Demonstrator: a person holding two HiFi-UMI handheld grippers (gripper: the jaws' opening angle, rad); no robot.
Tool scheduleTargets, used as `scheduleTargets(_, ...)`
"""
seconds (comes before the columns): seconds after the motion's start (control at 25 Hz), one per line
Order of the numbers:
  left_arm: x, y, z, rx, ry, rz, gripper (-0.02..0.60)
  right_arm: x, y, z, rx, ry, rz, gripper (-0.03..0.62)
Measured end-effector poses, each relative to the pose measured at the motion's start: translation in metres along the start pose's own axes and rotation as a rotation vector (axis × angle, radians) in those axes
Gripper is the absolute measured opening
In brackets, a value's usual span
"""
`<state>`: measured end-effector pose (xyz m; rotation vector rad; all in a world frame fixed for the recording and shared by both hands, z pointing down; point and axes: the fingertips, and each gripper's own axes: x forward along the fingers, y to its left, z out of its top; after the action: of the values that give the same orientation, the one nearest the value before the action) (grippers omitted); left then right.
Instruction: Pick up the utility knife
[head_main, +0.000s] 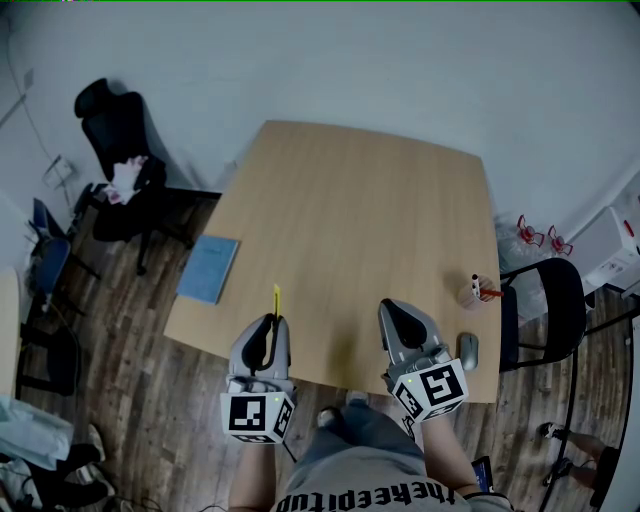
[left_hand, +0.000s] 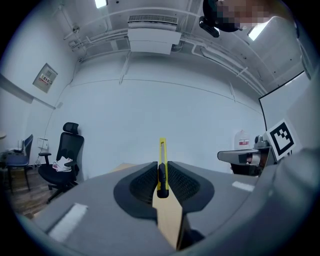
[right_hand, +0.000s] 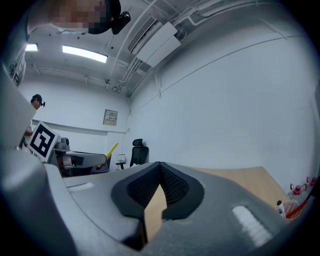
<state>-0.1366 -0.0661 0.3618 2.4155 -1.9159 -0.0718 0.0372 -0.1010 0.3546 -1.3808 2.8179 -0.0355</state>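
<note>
The left gripper (left_hand: 162, 172) clamps the yellow utility knife (left_hand: 162, 155) over the table's (head_main: 350, 200) near edge. The pads half hide the knife's dark rear. The right gripper (right_hand: 159, 167) is closed, empty.

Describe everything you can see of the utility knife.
The utility knife is slim, with a yellow, plastic-looking body and a black slider section. The left claw is shut on its rear part, pads pressing both flat sides, so it stands on edge. It points forward, roughly level, over the near edge of the wooden table. Nothing else touches it.
</note>
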Motion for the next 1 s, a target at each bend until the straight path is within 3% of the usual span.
scheduleTargets(1.0, -0.013, -0.002, 0.003, 0.004, -0.025, -0.011, 0.083, -0.011, 0.008, 0.005, -0.018, -0.010, -0.027, -0.003)
